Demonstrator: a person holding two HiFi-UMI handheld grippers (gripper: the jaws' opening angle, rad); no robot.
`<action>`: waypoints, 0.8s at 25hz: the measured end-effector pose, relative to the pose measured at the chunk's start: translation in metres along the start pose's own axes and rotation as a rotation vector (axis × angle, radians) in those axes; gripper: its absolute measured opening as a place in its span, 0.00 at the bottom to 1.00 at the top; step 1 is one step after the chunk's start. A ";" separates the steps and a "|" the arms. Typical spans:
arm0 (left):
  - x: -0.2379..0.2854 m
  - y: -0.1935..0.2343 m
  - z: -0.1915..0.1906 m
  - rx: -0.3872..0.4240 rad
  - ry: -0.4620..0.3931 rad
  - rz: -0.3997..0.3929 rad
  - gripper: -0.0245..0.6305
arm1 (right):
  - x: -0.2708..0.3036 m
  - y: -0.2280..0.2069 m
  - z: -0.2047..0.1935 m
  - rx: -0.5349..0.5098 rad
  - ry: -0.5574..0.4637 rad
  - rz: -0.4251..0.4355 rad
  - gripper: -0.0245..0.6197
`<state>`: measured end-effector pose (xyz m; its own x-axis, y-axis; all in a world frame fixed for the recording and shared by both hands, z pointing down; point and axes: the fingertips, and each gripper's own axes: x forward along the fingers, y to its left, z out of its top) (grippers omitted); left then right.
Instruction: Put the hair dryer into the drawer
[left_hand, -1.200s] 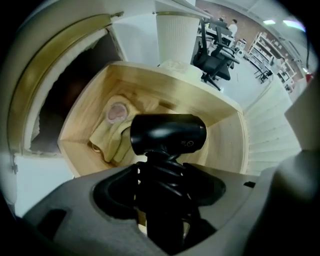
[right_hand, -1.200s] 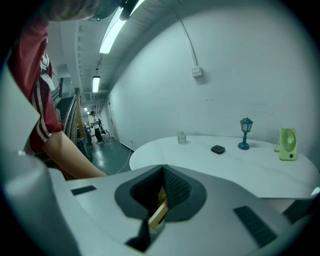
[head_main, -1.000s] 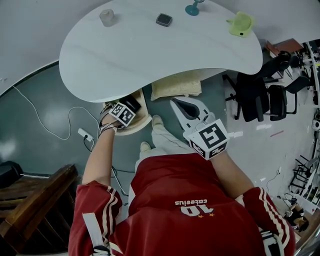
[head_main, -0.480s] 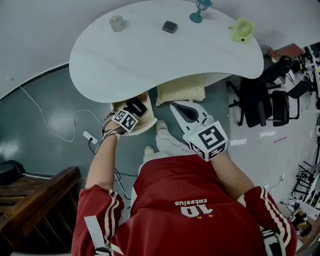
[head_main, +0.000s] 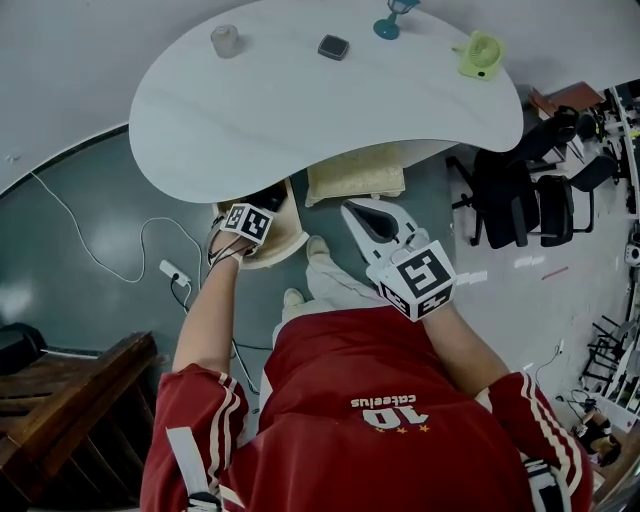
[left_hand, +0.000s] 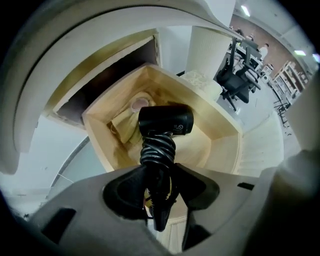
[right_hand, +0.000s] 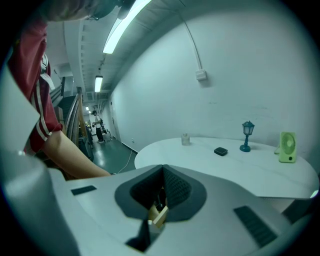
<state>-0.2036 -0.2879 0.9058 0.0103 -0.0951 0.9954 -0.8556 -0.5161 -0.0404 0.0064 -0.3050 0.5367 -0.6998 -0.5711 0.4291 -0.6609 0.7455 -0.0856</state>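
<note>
— Where is our hair dryer (left_hand: 166, 120)?
— Inside the open drawer (left_hand: 225, 145). Its black barrel sits over the drawer's yellowish cloth (left_hand: 125, 127), and the handle, wound with cord, rises toward us.
— And our left gripper (left_hand: 159, 187)?
— Directly above the drawer, pointing down. Its jaws have just been closing, and the pads clasp that handle.
— Our right gripper (right_hand: 160, 195)?
— We hold it to the drawer's right, apart from it, jaws clenched together.

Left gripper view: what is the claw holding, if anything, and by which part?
The left claw, whose jaws have just been closing, grips the black hair dryer by its cord-wrapped handle, over the open wooden drawer.
</note>
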 end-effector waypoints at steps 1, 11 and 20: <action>0.002 0.000 0.002 -0.009 0.000 -0.002 0.32 | -0.001 -0.001 0.000 -0.002 0.001 -0.004 0.05; 0.005 -0.004 0.003 -0.048 0.033 -0.083 0.32 | -0.006 -0.007 -0.008 -0.003 0.023 -0.021 0.05; 0.012 -0.014 0.002 -0.120 -0.003 -0.118 0.32 | 0.004 -0.001 -0.004 -0.018 0.026 -0.001 0.05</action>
<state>-0.1906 -0.2838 0.9183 0.1160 -0.0426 0.9923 -0.9039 -0.4187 0.0877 0.0055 -0.3063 0.5420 -0.6918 -0.5624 0.4528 -0.6562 0.7514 -0.0693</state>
